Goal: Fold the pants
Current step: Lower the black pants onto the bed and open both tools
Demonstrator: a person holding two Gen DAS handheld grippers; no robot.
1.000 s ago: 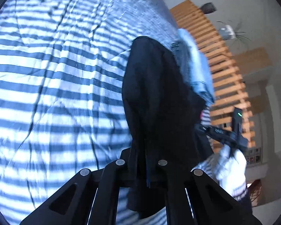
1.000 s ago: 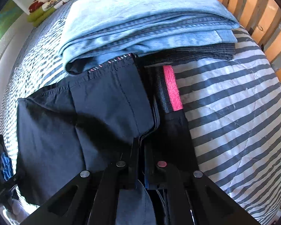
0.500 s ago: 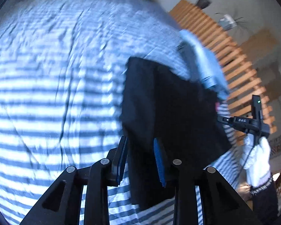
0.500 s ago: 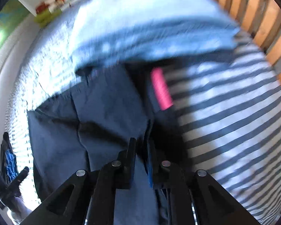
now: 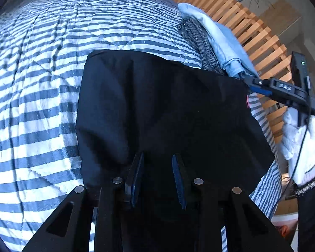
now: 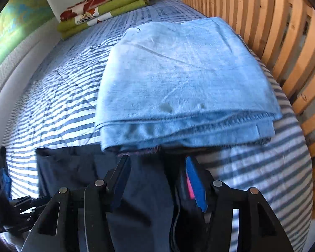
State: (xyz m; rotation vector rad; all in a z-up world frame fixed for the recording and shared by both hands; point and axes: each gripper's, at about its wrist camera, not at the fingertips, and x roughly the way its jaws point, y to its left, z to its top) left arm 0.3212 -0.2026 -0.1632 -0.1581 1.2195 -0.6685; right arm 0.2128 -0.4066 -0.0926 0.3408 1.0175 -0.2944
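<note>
Both let go: my left gripper (image 5: 157, 176) sits apart over the black pants (image 5: 161, 109), my right gripper (image 6: 157, 180) has just spread too, nothing pinched. Pants lie folded flat on the bed (image 5: 42, 84) right under both, jeans (image 6: 178, 73) just ahead of the right. Fold looks done, maybe one tidy-up left.

Both grippers have let go of the pants (image 5: 157, 109). The left gripper (image 5: 157, 178), clamped on the black cloth a second ago, now stands with jaws apart above it. The right gripper (image 6: 157, 182) has just been opening, its jaws clear of the cloth. The pants, formerly held up bunched, now lie flat on the bed (image 5: 42, 63).
</note>
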